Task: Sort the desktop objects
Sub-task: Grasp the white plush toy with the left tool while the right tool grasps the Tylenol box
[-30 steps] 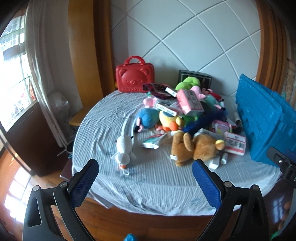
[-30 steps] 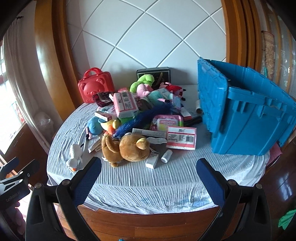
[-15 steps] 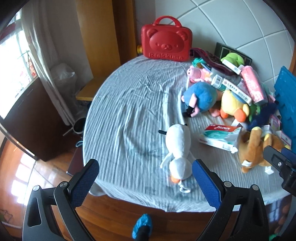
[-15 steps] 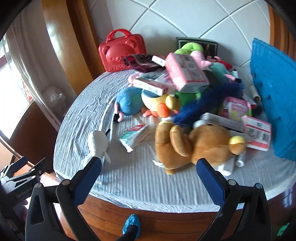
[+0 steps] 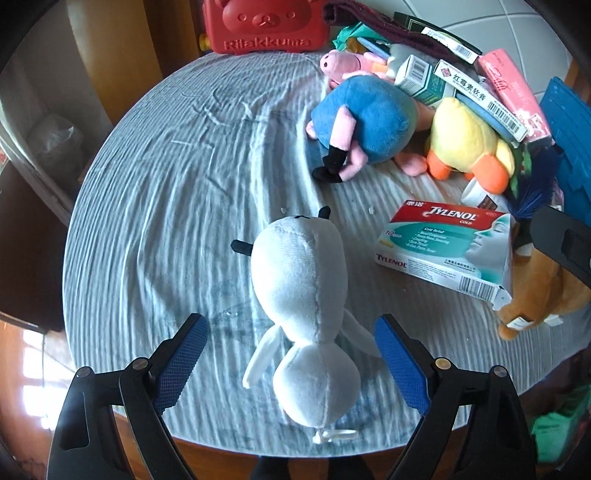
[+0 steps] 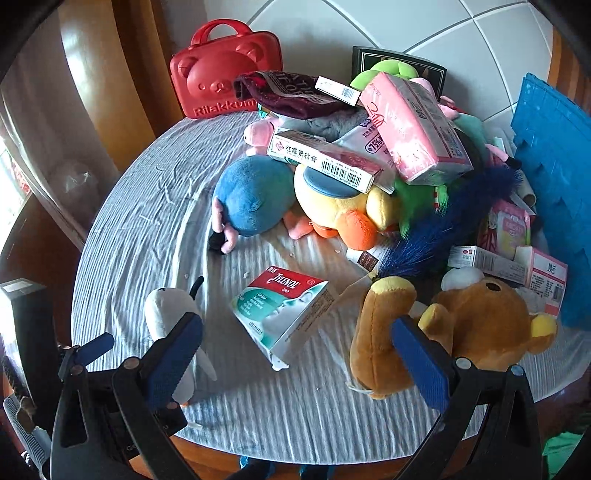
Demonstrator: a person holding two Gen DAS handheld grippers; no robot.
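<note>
Round table (image 5: 155,206), grey wrinkled cloth over it. Directly on the cloth: white plush toy (image 5: 306,306) near the front edge, medicine box (image 5: 443,247), blue plush (image 5: 365,122), brown teddy bear (image 6: 461,328), red case (image 6: 218,88) at the back, blue crate (image 6: 554,184) at right.

The setting is showing as a room in a home. A round table (image 6: 155,184) wearing a wrinkled grey cloth is standing against a white tiled wall (image 6: 424,26) with wooden trim (image 6: 107,74). Plush toys (image 6: 255,195), medicine boxes (image 6: 284,310) and a red bear-faced case (image 6: 218,85) are lying on it beside a blue plastic crate (image 6: 554,177).
</note>
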